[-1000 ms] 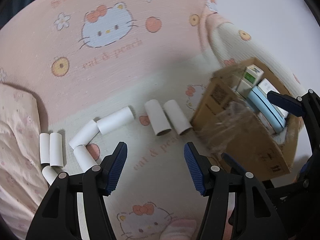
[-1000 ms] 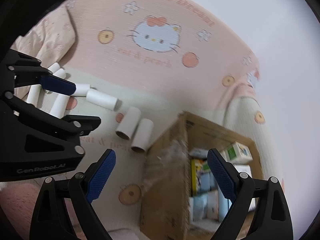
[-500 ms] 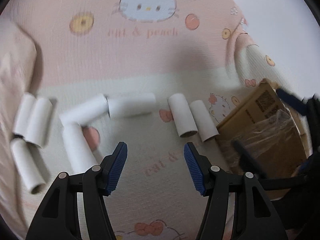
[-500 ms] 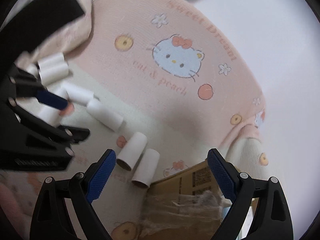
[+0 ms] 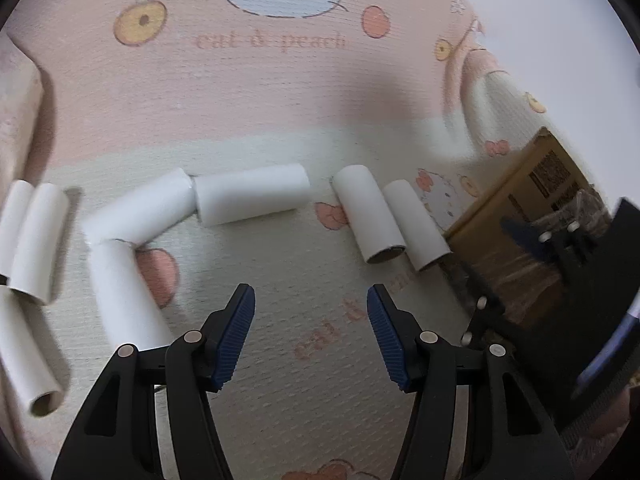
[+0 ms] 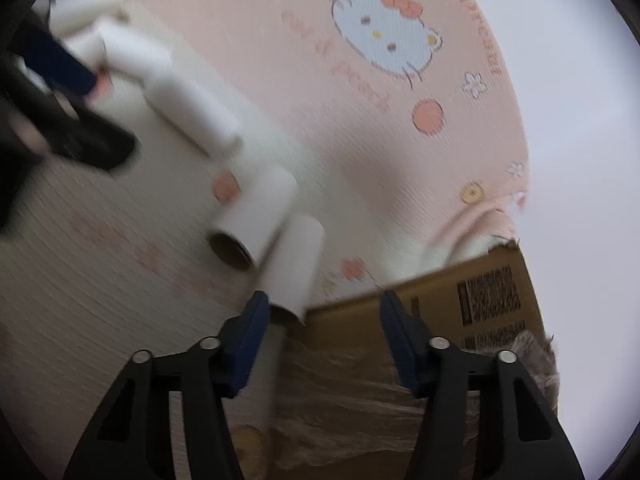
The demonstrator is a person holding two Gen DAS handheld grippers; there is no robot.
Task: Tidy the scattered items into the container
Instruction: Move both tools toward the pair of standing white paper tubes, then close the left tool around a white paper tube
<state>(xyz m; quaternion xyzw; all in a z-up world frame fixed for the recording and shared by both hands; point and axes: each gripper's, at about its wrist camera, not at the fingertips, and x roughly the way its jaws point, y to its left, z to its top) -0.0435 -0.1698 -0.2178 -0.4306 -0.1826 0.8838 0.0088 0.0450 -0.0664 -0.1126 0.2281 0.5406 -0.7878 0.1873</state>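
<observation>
Several white paper rolls lie scattered on a pink and cream Hello Kitty blanket (image 5: 280, 80). A pair of rolls (image 5: 368, 216) lies beside a brown cardboard box (image 5: 532, 184) at the right; other rolls (image 5: 252, 198) lie in the middle and at the left (image 5: 36, 240). My left gripper (image 5: 310, 320) is open and empty, low over the blanket just short of the rolls. My right gripper (image 6: 322, 320) is open and empty at the box (image 6: 460, 292) edge, its left finger next to the nearest roll (image 6: 292, 264). The right gripper also shows in the left wrist view (image 5: 560, 240).
The box side carries a label and crinkled clear tape (image 6: 360, 400). A folded pink cloth (image 5: 16, 92) lies at the far left. The blanket ends at a white surface (image 5: 560, 40) behind the box.
Both grippers have moved lower and closer to the rolls. The right gripper has swung away from over the box opening toward the pair of rolls beside it. Both stay open.
</observation>
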